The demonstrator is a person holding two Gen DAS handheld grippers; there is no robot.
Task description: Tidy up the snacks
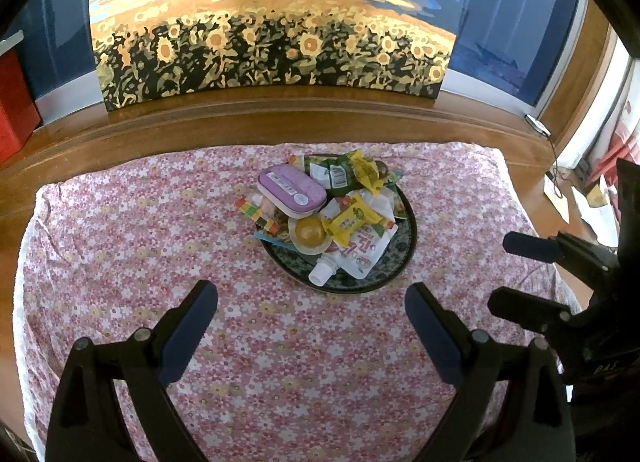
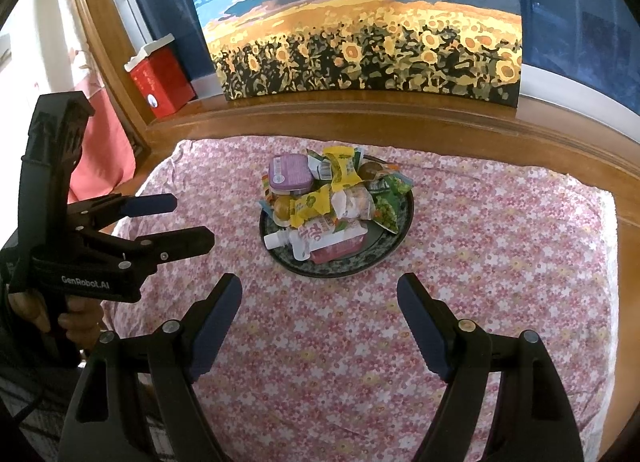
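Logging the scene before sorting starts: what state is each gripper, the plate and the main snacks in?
left gripper: open, empty
right gripper: open, empty
plate: piled with snacks
purple tin: closed, atop pile
spout pouch: capped, lying flat
floral cloth: spread over table
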